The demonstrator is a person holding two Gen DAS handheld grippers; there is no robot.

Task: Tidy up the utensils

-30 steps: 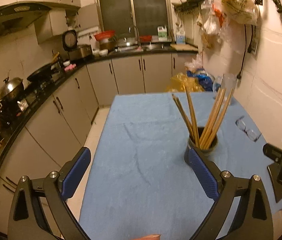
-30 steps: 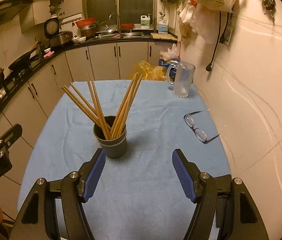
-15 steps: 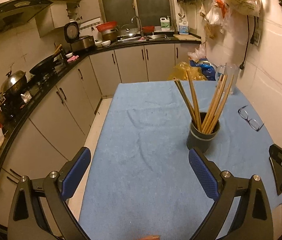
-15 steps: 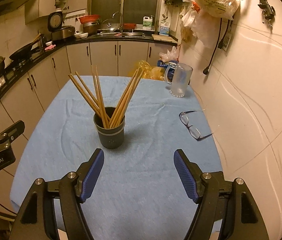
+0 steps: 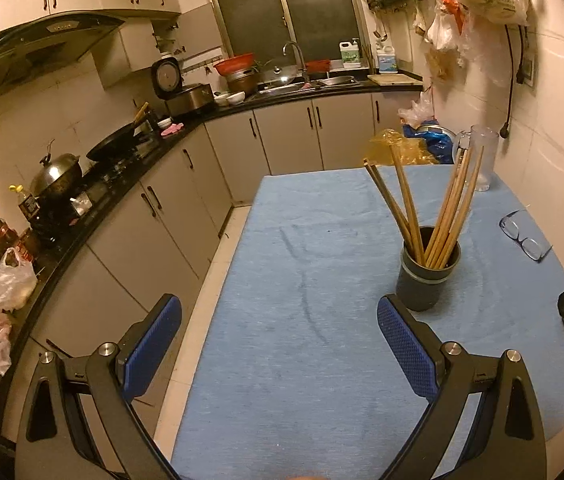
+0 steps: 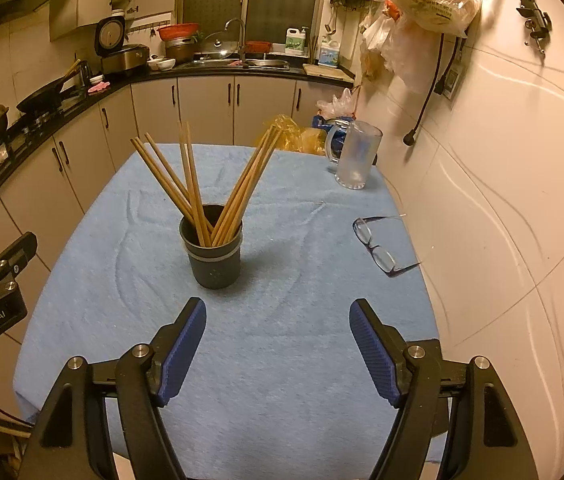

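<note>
A dark cup (image 5: 426,276) (image 6: 213,254) stands upright on the blue cloth (image 5: 322,280) (image 6: 282,320) and holds several wooden chopsticks (image 5: 446,208) (image 6: 194,184) fanned left and right. My left gripper (image 5: 280,344) is open and empty, above the table's near left edge, with the cup beyond its right finger. My right gripper (image 6: 278,346) is open and empty, near the table's front, with the cup ahead and slightly left.
A pair of glasses (image 6: 378,246) (image 5: 522,236) lies on the cloth near the right wall. A clear mug (image 6: 356,156) (image 5: 482,160) stands at the far right corner. Kitchen cabinets and counter (image 5: 142,184) run along the left.
Both grippers have pulled back and up from the cup, which now sits farther away in both views. Both stay open. The cup and chopsticks have not moved.
</note>
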